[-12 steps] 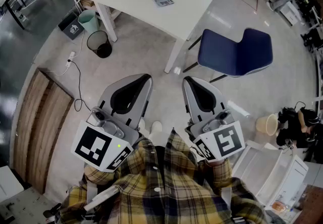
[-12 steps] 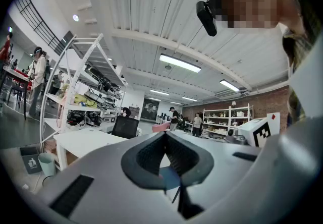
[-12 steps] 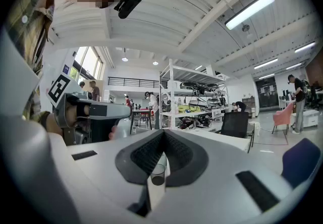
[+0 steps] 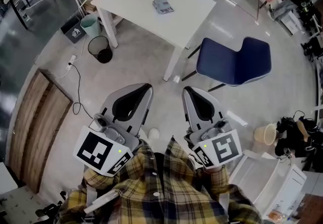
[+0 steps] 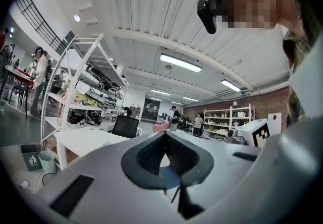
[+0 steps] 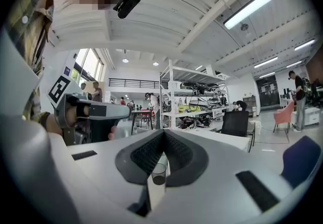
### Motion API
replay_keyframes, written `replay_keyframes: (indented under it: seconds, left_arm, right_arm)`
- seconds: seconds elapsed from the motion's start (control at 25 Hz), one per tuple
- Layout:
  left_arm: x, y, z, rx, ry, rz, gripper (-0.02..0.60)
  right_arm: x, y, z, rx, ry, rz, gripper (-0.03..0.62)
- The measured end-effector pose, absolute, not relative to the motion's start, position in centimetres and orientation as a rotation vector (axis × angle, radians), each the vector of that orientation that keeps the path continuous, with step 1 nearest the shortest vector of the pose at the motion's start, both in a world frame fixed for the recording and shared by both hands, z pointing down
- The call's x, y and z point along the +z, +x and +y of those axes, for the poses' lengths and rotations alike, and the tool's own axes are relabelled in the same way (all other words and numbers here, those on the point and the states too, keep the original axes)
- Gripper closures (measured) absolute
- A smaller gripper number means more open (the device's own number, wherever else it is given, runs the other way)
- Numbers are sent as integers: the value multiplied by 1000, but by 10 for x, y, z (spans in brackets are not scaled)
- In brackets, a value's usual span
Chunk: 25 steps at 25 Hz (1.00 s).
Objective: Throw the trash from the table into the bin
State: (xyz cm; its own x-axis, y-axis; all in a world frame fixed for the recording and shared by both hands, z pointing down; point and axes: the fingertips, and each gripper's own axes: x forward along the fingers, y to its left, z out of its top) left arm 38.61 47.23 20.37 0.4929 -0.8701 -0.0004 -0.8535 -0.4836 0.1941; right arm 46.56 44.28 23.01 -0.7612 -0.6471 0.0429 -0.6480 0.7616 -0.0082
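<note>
The trash, a crumpled grey-blue wrapper (image 4: 162, 4), lies on the white table (image 4: 146, 1) across the floor from me. A black mesh bin (image 4: 100, 49) stands on the floor by the table's left leg, and a pale green bin (image 4: 90, 23) is just behind it. My left gripper (image 4: 146, 87) and right gripper (image 4: 187, 90) are held level side by side close to my body, far short of the table. Both are shut with nothing in them. The left gripper's (image 5: 164, 134) tips meet, and so do those of the right gripper (image 6: 162, 132).
A blue chair (image 4: 233, 61) stands right of the table, ahead of my right gripper. A cable (image 4: 78, 84) runs over the floor beside a wooden panel (image 4: 35, 117) on the left. At the lower right are a white rack (image 4: 270, 177) and a beige pot (image 4: 265, 134).
The table, bins and chair have slid slightly down in the head view. Both grippers stay shut, side by side.
</note>
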Motion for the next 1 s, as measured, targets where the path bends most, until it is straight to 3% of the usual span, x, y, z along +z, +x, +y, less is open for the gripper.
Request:
replay_keyframes:
  seconds: [0.44, 1.0]
  left_arm:
    - [222, 367, 452, -116, 2518, -1536, 574]
    - [209, 257, 310, -142, 2563, -1488, 574]
  right_arm:
    - [253, 458, 413, 181, 1099, -2901, 595]
    - [244, 356, 279, 131, 1154, -2866, 595]
